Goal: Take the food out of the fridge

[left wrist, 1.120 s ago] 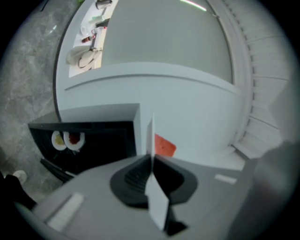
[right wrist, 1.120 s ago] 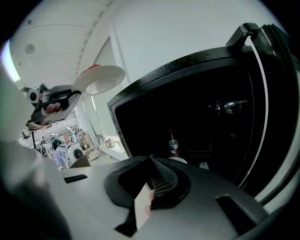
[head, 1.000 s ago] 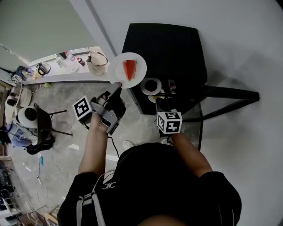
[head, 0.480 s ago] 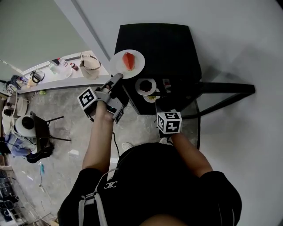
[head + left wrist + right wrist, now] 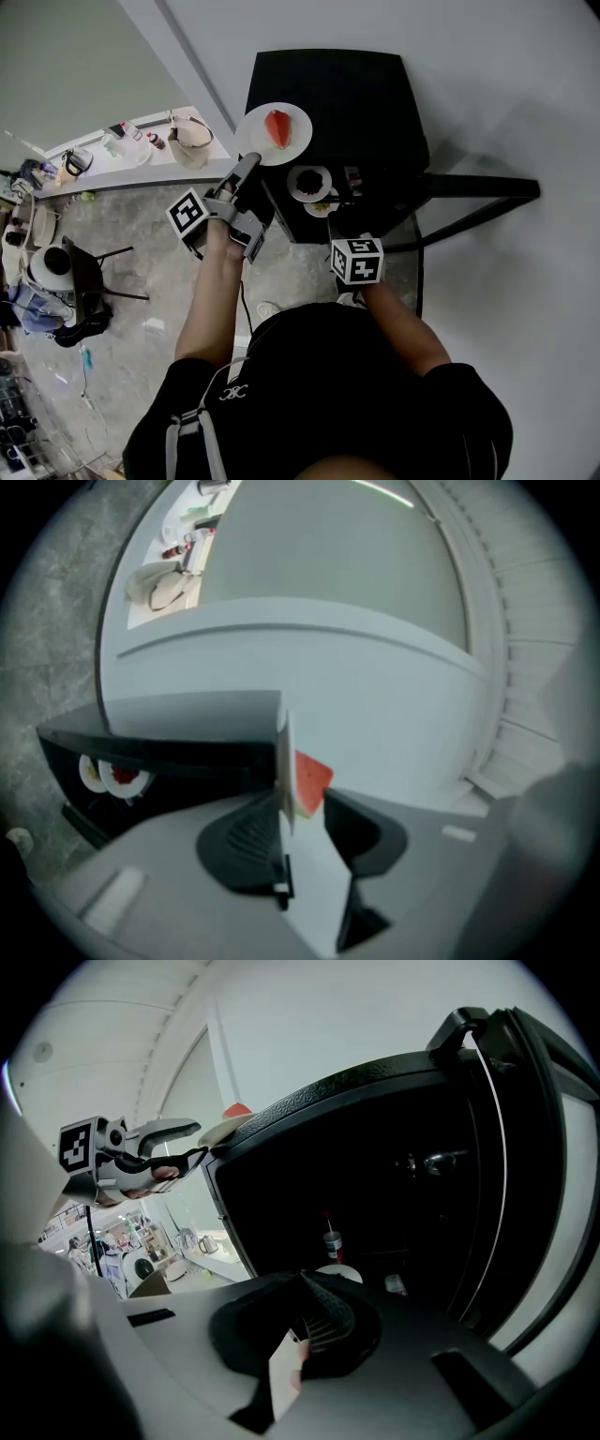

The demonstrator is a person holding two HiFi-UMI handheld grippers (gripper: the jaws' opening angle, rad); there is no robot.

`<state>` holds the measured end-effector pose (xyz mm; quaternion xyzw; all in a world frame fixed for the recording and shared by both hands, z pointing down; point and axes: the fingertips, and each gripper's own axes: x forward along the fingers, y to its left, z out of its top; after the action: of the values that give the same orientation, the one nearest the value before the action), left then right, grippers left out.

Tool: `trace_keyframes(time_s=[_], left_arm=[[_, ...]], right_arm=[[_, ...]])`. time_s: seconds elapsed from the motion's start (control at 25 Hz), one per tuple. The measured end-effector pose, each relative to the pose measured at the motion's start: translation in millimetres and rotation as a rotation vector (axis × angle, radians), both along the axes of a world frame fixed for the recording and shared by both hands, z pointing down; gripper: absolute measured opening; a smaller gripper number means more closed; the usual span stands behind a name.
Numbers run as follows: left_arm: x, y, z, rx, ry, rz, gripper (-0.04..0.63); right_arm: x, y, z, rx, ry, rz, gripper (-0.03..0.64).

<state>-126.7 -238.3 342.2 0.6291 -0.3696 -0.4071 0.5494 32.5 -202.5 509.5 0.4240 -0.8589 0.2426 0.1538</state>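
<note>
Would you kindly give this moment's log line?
left hand-held gripper: jaws just opened, white round plate between; red watermelon slice on plate, atop black fridge; right hand-held gripper: shut

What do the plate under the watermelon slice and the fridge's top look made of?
Plate: plain white, smooth, thin-rimmed; probably glazed ceramic or melamine, can't tell which. Fridge top: black and matte, with a pebbled grain in the right gripper view; likely painted metal or plastic.
</note>
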Motion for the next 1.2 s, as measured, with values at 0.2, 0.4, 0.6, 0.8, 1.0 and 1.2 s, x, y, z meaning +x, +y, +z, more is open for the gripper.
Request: trace_keyframes(time_s=[0.2, 0.4, 0.6, 0.8, 1.0, 1.2], left_arm=[[-5, 29, -19, 0.101, -0.171, 0.009, 0.124], [-10, 49, -14, 0.142, -0.451, -0.035, 0.000], [1, 65, 9, 0.171, -1.029, -0.048, -0.002], [23, 68, 41, 0.188, -1.418, -0.028, -0.002], [41, 67, 75, 0.165, -1.381, 0.062, -0.002], [51, 69, 84, 0.171, -1.369, 0.088, -0.002]], right_arm=[[-3, 0, -9, 0.003, -0.014, 0.008, -0.003], [-11, -11, -38, 0.053, -0.063, 0.023, -0.003], [-25, -8, -70, 0.133, -0.082, -0.003, -0.003], [-41, 4, -85, 0.208, -0.061, -0.038, -0.003], [-48, 18, -80, 0.210, -0.042, -0.062, -0.003], [-46, 25, -76, 0.205, -0.029, -0.069, -0.003]])
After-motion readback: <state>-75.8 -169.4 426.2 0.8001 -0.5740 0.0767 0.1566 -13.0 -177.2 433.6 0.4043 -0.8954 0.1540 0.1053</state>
